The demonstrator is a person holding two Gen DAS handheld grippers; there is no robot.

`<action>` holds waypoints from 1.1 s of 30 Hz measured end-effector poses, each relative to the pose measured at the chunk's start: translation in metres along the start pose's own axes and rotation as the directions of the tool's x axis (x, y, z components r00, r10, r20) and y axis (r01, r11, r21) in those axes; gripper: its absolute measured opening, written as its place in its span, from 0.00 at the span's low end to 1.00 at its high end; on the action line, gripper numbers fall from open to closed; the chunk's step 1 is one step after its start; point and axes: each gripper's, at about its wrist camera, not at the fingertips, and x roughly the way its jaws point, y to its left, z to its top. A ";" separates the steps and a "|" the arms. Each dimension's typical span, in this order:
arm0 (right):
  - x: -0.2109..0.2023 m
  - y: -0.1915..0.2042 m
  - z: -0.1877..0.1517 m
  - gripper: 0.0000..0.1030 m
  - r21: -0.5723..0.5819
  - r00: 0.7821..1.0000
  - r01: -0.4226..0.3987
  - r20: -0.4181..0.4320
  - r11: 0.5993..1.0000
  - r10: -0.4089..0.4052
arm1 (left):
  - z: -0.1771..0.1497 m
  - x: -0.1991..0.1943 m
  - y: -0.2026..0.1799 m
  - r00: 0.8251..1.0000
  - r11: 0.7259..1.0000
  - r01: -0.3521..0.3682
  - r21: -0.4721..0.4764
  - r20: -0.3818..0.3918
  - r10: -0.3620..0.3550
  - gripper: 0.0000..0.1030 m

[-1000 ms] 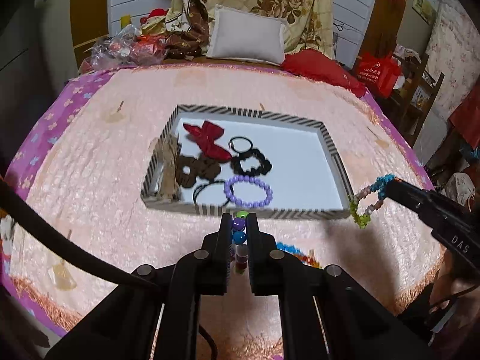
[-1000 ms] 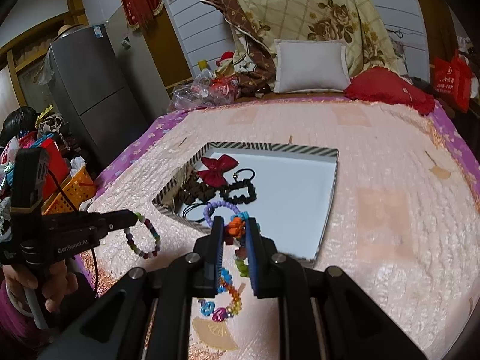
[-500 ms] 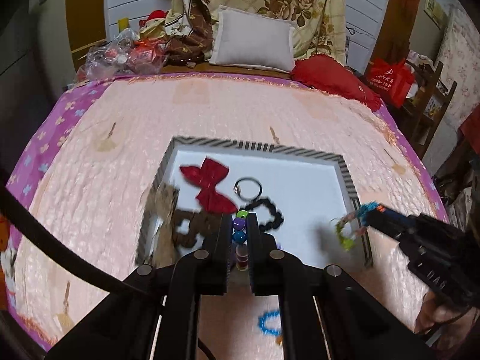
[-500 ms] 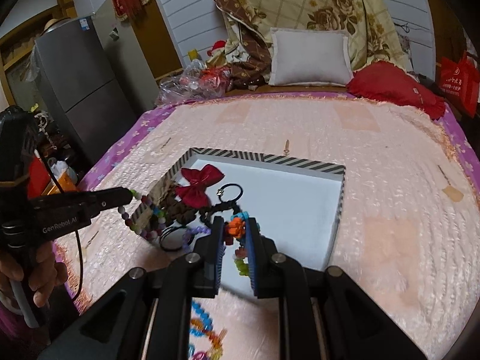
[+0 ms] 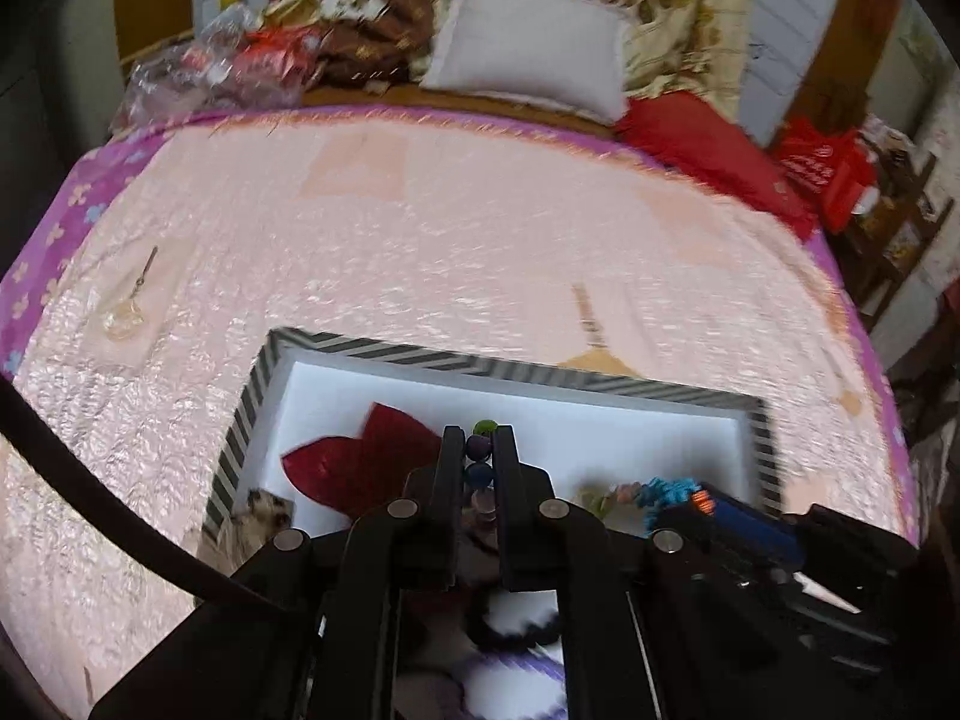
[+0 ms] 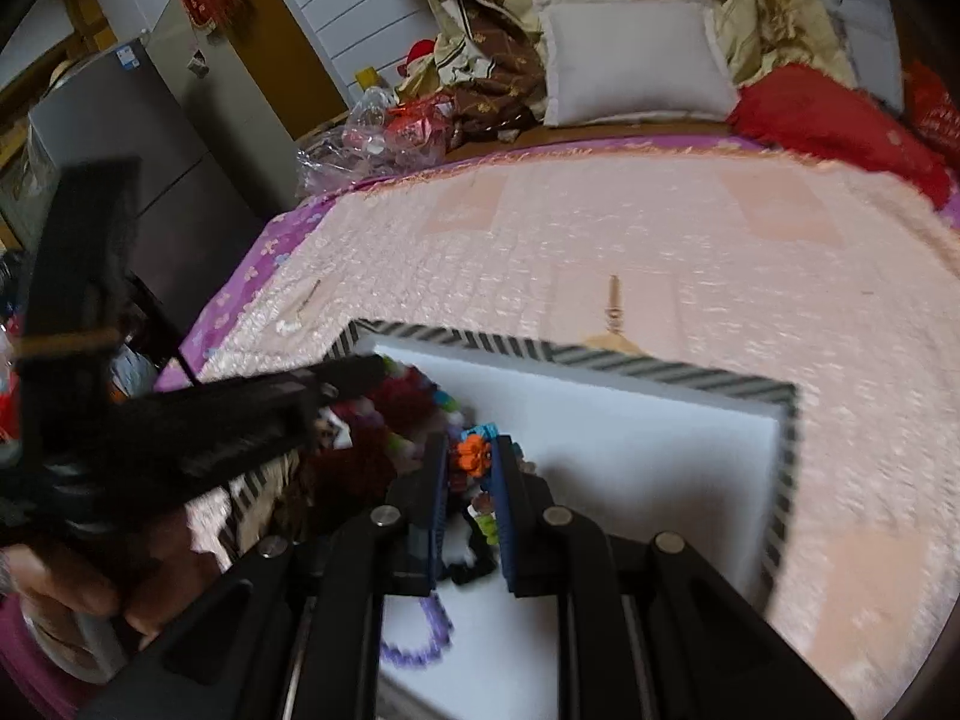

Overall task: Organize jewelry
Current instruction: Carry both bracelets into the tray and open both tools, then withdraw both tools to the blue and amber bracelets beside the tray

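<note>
A white tray with a striped rim (image 5: 498, 371) (image 6: 660, 369) lies on the pink bed cover. My left gripper (image 5: 479, 447) is shut on a round-bead bracelet (image 5: 478, 474) and hangs over the tray above a red bow (image 5: 366, 462). My right gripper (image 6: 475, 459) is shut on a multicoloured flower-bead bracelet (image 6: 474, 456) over the tray's middle; it also shows in the left wrist view (image 5: 672, 495). A purple bead bracelet (image 6: 429, 636) and a black scrunchie (image 5: 510, 630) lie in the tray, blurred.
The left gripper body (image 6: 198, 420) and the hand holding it fill the left of the right wrist view. A white pillow (image 5: 528, 54) and red cushion (image 5: 714, 150) lie at the head of the bed. A fridge (image 6: 120, 138) stands left.
Both grippers have moved forward from the bed's near side to over the tray, each still holding its bracelet. They now sit close together.
</note>
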 end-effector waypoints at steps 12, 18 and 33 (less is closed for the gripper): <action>0.047 -0.045 -0.001 0.14 0.073 0.986 0.150 -0.079 0.986 -0.144 | -0.009 0.035 0.034 0.996 0.997 -0.070 -0.046 -0.065 0.067 0.00; 0.037 -0.043 -0.007 0.17 0.066 0.985 0.160 -0.075 0.985 -0.155 | -0.010 0.028 0.037 0.996 0.996 -0.064 -0.066 -0.065 0.059 0.16; -0.041 -0.017 -0.054 0.38 0.047 0.985 0.170 0.030 0.984 -0.171 | -0.052 -0.037 0.027 0.986 0.988 -0.154 0.002 0.060 0.153 0.19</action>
